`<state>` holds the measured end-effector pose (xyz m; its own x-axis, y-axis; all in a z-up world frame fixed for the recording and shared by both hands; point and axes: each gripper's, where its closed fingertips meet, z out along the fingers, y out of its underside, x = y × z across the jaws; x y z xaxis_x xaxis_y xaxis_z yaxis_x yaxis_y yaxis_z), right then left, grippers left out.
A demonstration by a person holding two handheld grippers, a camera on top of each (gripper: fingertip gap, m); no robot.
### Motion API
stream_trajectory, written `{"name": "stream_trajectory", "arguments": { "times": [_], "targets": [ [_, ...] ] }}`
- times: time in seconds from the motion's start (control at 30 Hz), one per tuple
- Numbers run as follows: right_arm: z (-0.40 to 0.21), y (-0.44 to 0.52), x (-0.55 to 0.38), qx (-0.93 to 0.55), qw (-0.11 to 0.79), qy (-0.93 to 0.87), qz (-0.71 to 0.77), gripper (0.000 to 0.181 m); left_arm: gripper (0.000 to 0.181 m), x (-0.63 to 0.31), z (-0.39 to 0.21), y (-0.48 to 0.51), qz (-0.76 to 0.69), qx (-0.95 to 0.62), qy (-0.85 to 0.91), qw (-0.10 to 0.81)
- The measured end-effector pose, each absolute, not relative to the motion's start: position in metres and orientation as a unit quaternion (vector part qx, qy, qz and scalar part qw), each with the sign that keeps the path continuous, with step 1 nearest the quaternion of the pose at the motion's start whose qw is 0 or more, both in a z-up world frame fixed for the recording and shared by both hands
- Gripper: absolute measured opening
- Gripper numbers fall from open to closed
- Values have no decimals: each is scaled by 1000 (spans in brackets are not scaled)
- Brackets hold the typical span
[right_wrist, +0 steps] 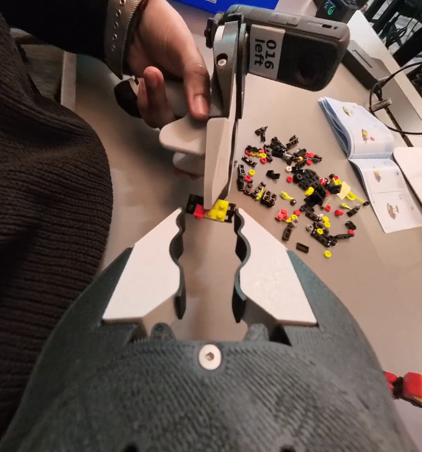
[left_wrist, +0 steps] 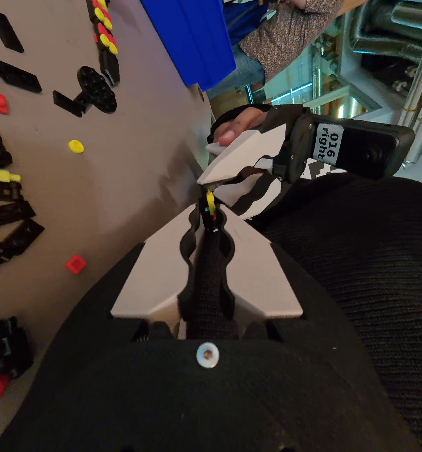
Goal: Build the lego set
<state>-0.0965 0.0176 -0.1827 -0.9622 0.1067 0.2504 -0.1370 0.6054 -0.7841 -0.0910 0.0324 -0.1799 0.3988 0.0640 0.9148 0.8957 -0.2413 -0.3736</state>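
I see two tools. My left tool point(left_wrist: 208, 210) is pinched nearly closed on one small lego assembly point(right_wrist: 213, 209) of black, yellow and red parts, held above the grey counter point(right_wrist: 303, 305) near its front edge, just beside my dark knitted sleeve point(right_wrist: 41, 195). In the right wrist view that tool comes down from above, one hand point(right_wrist: 171, 73) on its handle, its tip on the yellow brick.

My right tool point(right_wrist: 208, 215) stands open, with a wide gap between its two fingers point(right_wrist: 156, 256), and holds nothing. Its tips sit at either side of the assembly; I cannot tell whether they touch it. In the left wrist view it reaches in from the right, tips just above the yellow part.

One loose pile of pieces point(right_wrist: 303, 188) lies farther out on the counter: black, red and yellow, too many and too small for me to count. Close to the left camera I count one single yellow round stud point(left_wrist: 76, 146) and one single red square tile point(left_wrist: 75, 264) lying apart. One open instruction booklet point(right_wrist: 376, 156) lies beyond the pile. One blue bin point(left_wrist: 193, 41) stands at the counter's far side.
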Motion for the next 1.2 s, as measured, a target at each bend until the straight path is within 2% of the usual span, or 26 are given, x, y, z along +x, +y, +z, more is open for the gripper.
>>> {"name": "stream_trajectory", "arguments": {
  "times": [0.1,0.23,0.83,1.1,1.2],
  "targets": [
    [-181,21,-104,2,162,-884,439,38,20,-88,-181,33,-411,-678,-352,498],
    [-179,21,-102,4,160,-883,442,38,11,-91,-178,35,-396,-678,-348,512],
    [-170,20,-103,3,177,-874,453,38,8,-93,-173,36,-386,-680,-337,525],
    [-153,19,-102,-20,150,-849,506,37,9,-91,-156,36,-423,-643,-320,553],
    [-141,19,-102,-51,105,-827,550,42,9,-88,-139,34,-440,-617,-287,586]
  ]
}}
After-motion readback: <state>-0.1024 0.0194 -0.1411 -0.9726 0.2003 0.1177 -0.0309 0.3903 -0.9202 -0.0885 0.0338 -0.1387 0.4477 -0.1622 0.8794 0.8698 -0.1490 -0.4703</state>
